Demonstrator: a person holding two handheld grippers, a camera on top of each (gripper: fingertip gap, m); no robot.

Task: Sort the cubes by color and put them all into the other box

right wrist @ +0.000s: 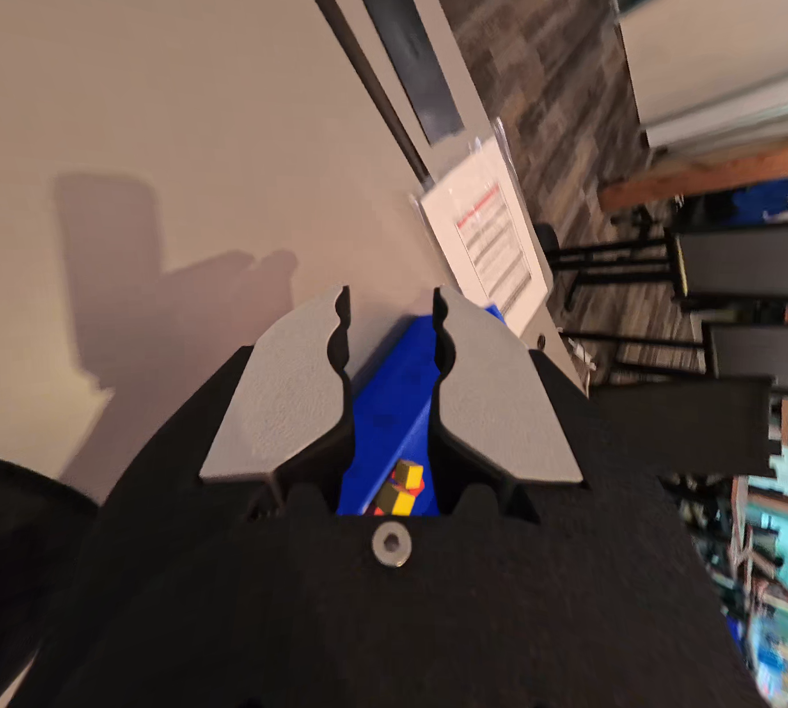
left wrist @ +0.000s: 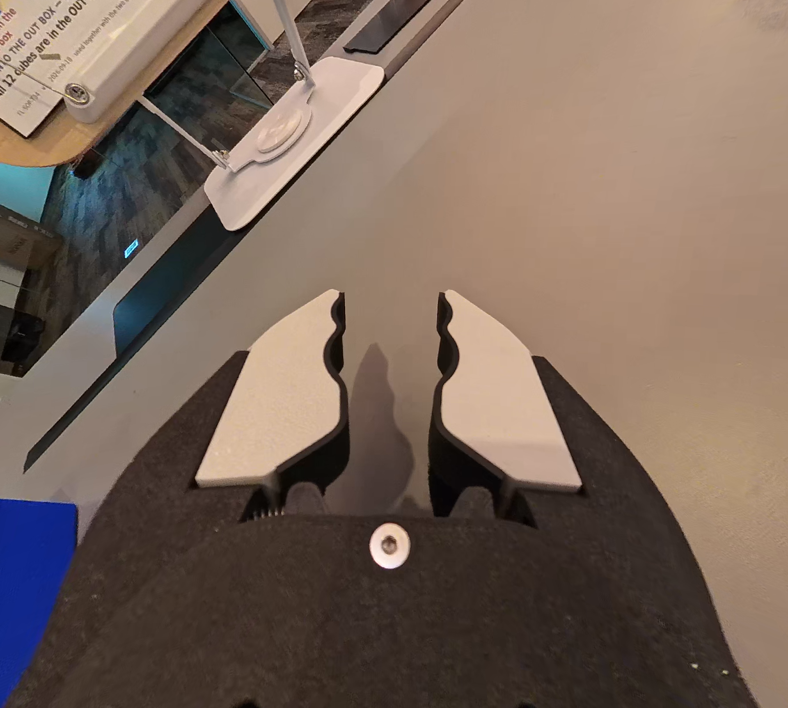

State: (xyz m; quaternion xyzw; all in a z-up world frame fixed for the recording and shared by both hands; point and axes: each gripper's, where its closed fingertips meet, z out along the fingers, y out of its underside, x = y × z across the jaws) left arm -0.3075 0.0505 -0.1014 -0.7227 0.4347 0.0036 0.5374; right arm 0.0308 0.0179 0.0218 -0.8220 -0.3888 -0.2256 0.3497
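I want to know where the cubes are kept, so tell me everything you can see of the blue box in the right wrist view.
The blue box looks like matte plastic, a long bright-blue body seen between the open fingers of the right gripper, which does not touch it. It rests on the pale table near its edge, beside a white printed sheet. Yellow cubes with red ones beneath lie at its near end. Most of it is hidden by the gripper, and the picture is blurred.

Beige tabletop, white stand base, patterned dark carpet beyond.
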